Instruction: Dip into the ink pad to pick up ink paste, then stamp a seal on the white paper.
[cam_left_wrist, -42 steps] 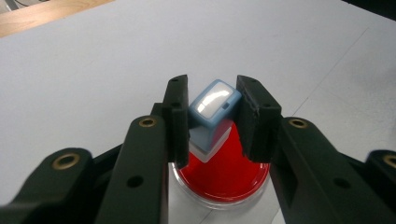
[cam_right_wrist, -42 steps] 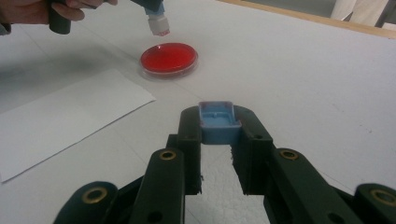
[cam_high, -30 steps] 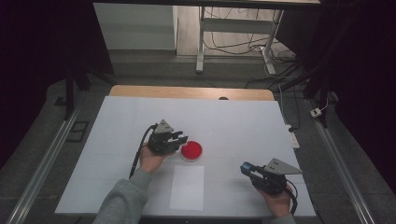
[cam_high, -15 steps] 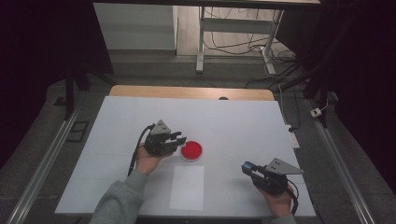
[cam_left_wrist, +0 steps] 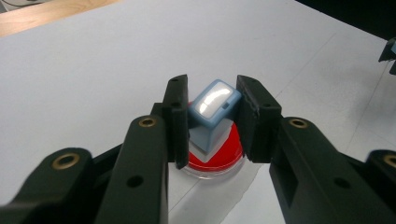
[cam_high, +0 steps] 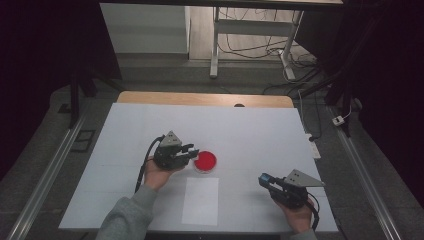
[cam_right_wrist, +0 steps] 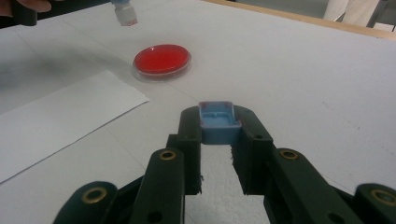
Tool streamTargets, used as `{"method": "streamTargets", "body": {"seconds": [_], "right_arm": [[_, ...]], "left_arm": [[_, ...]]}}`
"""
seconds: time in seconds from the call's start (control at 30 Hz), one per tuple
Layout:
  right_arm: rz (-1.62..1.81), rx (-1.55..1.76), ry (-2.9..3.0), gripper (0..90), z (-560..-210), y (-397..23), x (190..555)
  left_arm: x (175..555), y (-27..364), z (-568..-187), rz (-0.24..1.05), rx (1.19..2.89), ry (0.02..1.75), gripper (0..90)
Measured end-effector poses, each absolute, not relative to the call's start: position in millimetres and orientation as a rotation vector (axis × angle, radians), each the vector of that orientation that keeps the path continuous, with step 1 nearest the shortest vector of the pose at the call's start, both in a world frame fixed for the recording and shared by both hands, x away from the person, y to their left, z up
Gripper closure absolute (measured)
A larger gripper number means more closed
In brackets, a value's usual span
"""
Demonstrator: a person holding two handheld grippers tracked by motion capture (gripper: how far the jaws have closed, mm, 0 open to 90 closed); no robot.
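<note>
My left gripper (cam_high: 192, 149) is shut on a small blue stamp (cam_left_wrist: 212, 112), squeezed between both pads. The stamp hangs just over the near-left edge of a round red ink pad (cam_high: 205, 161) in a clear dish on the white table top; the same ink pad (cam_left_wrist: 229, 156) shows under the jaws in the left gripper view. My right gripper (cam_high: 263, 179) rests low at the front right, shut on a little blue cap (cam_right_wrist: 217, 122) with its hollow side up. From there the ink pad (cam_right_wrist: 162, 59) lies ahead, and the stamp (cam_right_wrist: 125, 14) hangs above and to its left.
A white sheet of paper (cam_high: 200, 200) lies flat at the front middle, between the two hands. The white board (cam_high: 240, 125) covers a wooden table whose far edge (cam_high: 200, 98) shows. Metal rails run along both sides, and cables lie on the floor beyond.
</note>
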State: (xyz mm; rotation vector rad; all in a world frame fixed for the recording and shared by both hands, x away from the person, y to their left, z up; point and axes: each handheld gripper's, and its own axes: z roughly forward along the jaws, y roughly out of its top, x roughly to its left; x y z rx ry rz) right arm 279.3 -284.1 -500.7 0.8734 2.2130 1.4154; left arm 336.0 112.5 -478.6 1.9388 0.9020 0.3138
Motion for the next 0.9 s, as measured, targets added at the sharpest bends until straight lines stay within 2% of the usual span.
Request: {"method": "streamTargets", "body": {"seconds": [0.9], "right_arm": [[1.415,0.874,2.208,73.5,-500.3,-284.6,278.8]], "left_arm": [[317.6,120.5,-484.1,0.24,1.988,0.861,66.6]]}}
